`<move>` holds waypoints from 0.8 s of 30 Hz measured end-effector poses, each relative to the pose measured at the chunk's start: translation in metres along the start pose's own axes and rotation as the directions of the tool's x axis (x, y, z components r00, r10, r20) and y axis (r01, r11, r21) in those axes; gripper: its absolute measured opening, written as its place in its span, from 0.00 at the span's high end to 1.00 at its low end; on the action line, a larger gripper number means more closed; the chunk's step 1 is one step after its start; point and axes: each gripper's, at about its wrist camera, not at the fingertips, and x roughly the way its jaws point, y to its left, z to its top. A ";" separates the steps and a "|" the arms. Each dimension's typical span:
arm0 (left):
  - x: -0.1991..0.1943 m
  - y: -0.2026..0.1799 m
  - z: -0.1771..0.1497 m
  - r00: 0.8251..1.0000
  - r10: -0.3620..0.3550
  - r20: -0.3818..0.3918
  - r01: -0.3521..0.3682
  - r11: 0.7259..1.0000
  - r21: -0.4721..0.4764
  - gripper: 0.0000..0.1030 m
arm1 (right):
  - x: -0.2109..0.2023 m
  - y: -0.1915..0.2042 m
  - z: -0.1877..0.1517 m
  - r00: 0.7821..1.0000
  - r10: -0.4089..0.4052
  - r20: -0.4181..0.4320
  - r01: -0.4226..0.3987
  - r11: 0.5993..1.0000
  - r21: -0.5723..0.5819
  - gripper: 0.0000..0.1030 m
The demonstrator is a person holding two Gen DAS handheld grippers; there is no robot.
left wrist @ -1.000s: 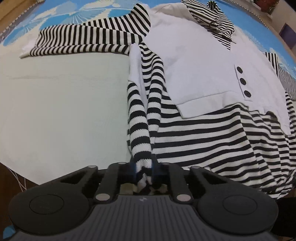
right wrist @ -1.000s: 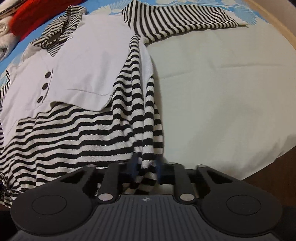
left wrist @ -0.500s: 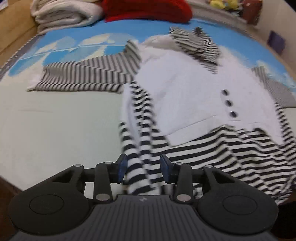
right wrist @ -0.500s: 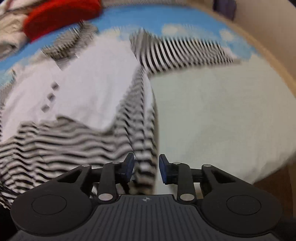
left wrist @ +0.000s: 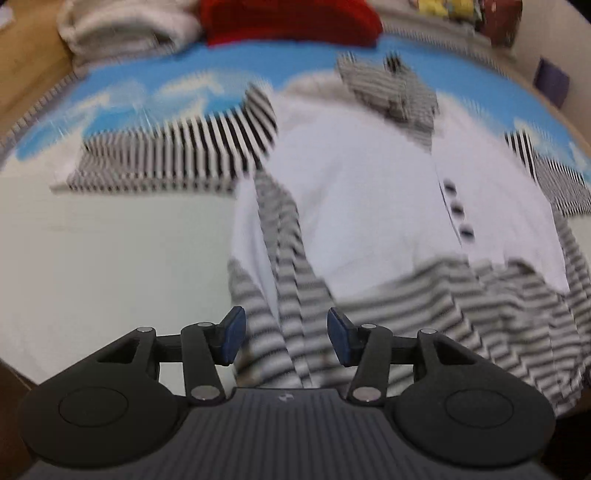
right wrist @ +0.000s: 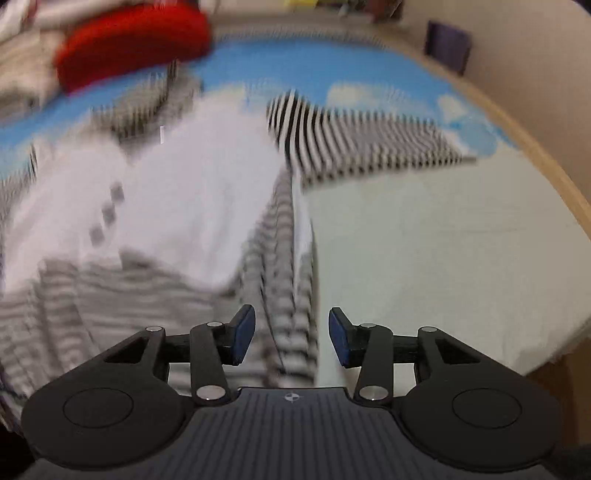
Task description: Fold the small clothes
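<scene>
One striped sweater, white front panel, sleeves spread.

Blue cloud-print mat spread at rear, pale sheet in front. Red cushion beside folded beige towels. Purple box against wall.

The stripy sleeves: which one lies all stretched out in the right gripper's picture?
The sleeve stretched out on the right, flat over the blue and pale cover. The other sleeve only peeks in at the left edge.
</scene>
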 end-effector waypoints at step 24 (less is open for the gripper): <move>0.121 0.217 0.136 0.942 0.333 0.037 -0.266 0.811 -0.521 0.62 | -0.012 0.056 0.049 0.986 -0.011 0.164 0.039 0.985 -0.167 0.50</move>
